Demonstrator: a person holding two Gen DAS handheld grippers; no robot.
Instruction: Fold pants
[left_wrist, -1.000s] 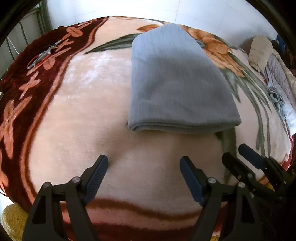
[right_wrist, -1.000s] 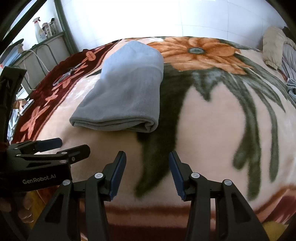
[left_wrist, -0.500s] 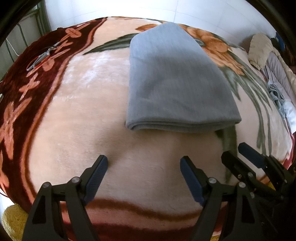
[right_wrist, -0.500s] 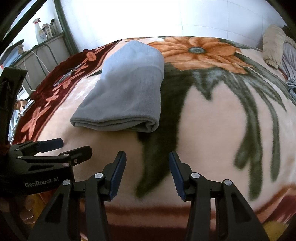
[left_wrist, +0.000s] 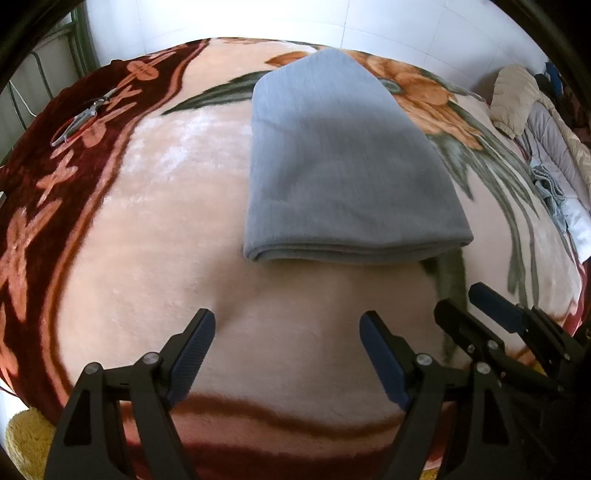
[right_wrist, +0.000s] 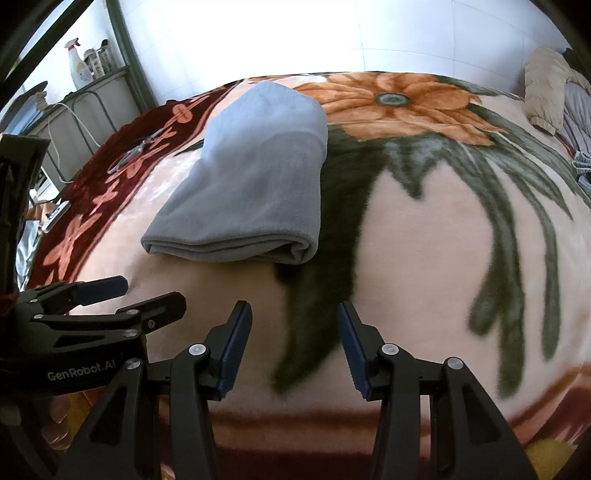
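Observation:
The grey pants (left_wrist: 343, 162) lie folded into a flat stack on the flowered blanket (left_wrist: 155, 229), the folded edge toward me. They also show in the right wrist view (right_wrist: 251, 184). My left gripper (left_wrist: 287, 332) is open and empty, a little short of the stack's near edge. My right gripper (right_wrist: 293, 321) is open and empty, near the stack's right front corner. Each gripper shows in the other's view: the right gripper (left_wrist: 476, 306) at the right, the left gripper (right_wrist: 147, 291) at the left.
Scissors (left_wrist: 77, 122) lie on the blanket's dark red border at the far left. A pile of clothes and a beige jacket (left_wrist: 517, 99) lie along the right side of the bed. A shelf with bottles (right_wrist: 85, 70) stands at the far left by the wall.
Both grippers have drifted very slightly; the pants sit a touch further left in the left wrist view. Nothing was taken hold of or let go.

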